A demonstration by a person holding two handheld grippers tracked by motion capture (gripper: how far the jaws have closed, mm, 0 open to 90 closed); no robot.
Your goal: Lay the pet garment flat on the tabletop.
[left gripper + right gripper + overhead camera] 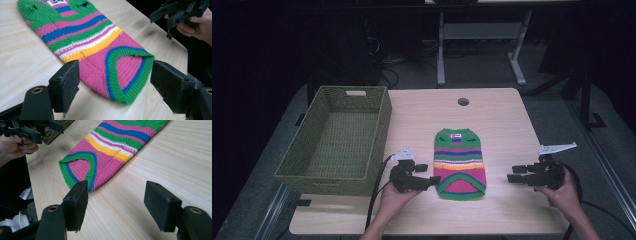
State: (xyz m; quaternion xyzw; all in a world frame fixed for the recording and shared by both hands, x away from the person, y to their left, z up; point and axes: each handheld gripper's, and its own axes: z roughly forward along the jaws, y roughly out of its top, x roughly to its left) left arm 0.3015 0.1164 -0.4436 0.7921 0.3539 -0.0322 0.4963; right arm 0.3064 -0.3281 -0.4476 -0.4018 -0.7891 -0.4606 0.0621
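A small knitted sweater (pixel 460 163) lies flat in the middle of the worktop (pixel 502 115), neck end away from the person and its green-edged hem nearest them. It is striped in pink, green, blue, yellow and white, with a little label at the collar. A woven green basket (pixel 382 125) stands to its left, well apart from the knit.

The left gripper (pixel 428 175) sits just beside the sweater's near left corner, and in the left gripper view its fingers (pixel 67 82) stand wide apart with the hem between them, not pressing on anything. The right gripper (pixel 518 173) hangs off to the right, clear of the fabric, its fingers (pixel 76 202) also spread and holding nothing; bare wood lies between them in the right gripper view.

I'd judge the sweater to be light and very soft. It will sag and fold the moment one edge is lifted, and a single pinch would let the rest trail across the wood. The ribbed hem looks like the thickest, firmest part, so it should give the pads something to bite. Taking it at the two near corners of the hem, one gripper to each, seems the sensible hold: that keeps it spread rather than bunched. The knit is grippy, not slippery, but a shallow pinch could catch only the top layer and pull the garment open.
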